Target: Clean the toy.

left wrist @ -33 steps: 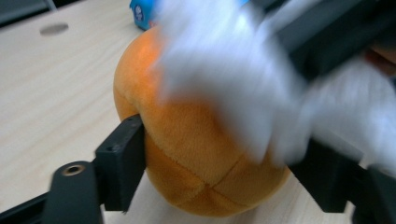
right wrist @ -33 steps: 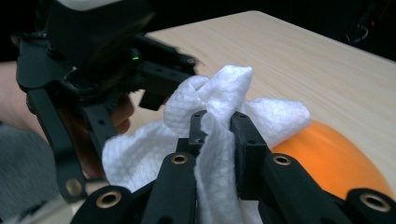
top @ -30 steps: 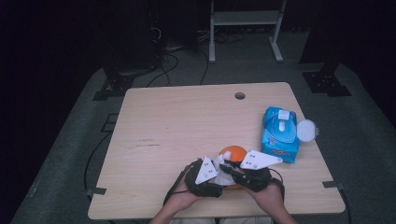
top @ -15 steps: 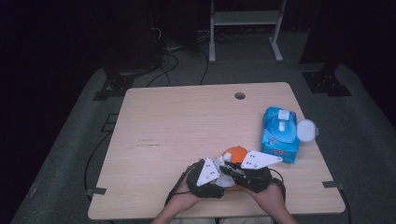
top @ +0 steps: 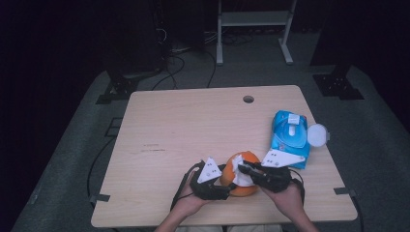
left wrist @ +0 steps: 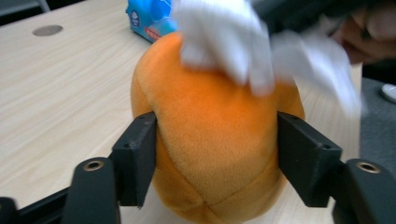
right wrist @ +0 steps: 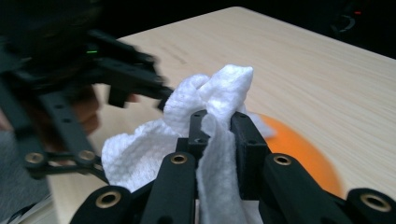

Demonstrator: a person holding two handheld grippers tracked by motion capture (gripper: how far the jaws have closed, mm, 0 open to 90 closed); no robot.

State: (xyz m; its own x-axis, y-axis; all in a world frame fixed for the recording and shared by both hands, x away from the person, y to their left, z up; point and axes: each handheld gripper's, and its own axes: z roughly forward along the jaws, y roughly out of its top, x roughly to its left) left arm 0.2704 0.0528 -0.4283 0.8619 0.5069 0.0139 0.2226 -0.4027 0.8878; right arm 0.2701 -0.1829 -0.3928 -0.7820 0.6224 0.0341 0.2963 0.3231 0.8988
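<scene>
Here the pale wooden worktop (top: 193,125) is seen from above, bare except for a blue pack of wipes (top: 289,137) with its round white lid flipped open near the right edge and the work going on at the near edge. There an orange plush ball (top: 240,175) rests on the worktop, in front of the person's two hands. The left tongs (left wrist: 217,149) have just been closing around it: in the left gripper view both black pads are laid against the ball's flanks, so it is now gripped and steadied, whereas a second ago in the high view it lay more loosely between the two tools. The right tongs (right wrist: 219,135) are pressed together on a crumpled white wipe (right wrist: 205,102), which is held over the top of the ball and appears to touch the fabric, though blur in the left gripper view makes the contact hard to confirm. With the ball braced, the wiping of its upper surface is judged to be under way or about to start.
</scene>
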